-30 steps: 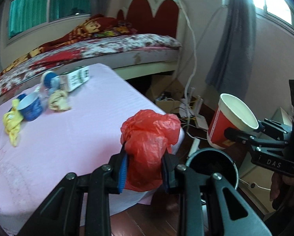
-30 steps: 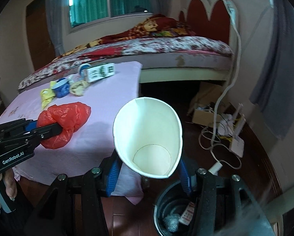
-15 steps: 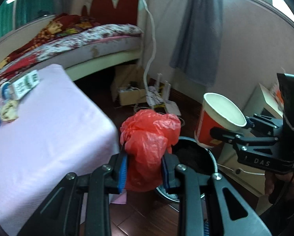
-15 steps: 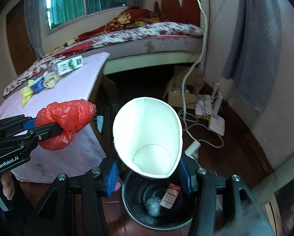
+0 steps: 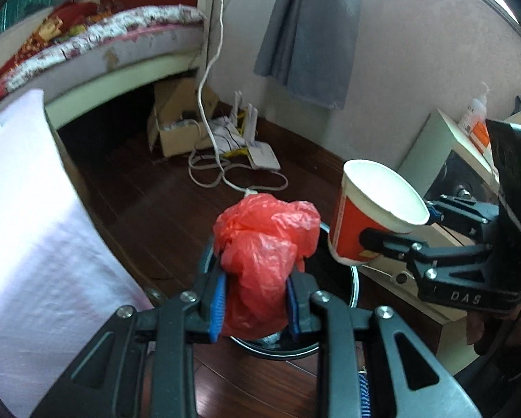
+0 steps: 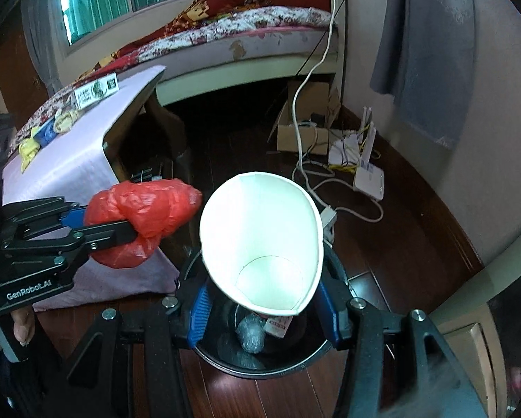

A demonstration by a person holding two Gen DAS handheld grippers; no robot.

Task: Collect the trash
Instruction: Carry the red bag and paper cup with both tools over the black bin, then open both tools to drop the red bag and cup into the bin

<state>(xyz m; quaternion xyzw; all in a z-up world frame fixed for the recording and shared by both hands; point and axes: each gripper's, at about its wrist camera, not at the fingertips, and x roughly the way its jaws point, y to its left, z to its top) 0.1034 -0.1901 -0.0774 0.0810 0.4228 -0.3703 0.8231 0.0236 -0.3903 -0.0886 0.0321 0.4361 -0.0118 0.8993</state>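
While left jaws clench red bag [image 5: 263,244], right jaws clench paper cup [image 6: 263,244]; only right view shows bin [image 6: 316,351] contents.

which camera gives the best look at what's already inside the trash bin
The right wrist view: it looks down into the trash bin, showing a foil ball and a small packet. In the left wrist view the red plastic bag covers most of the bin.
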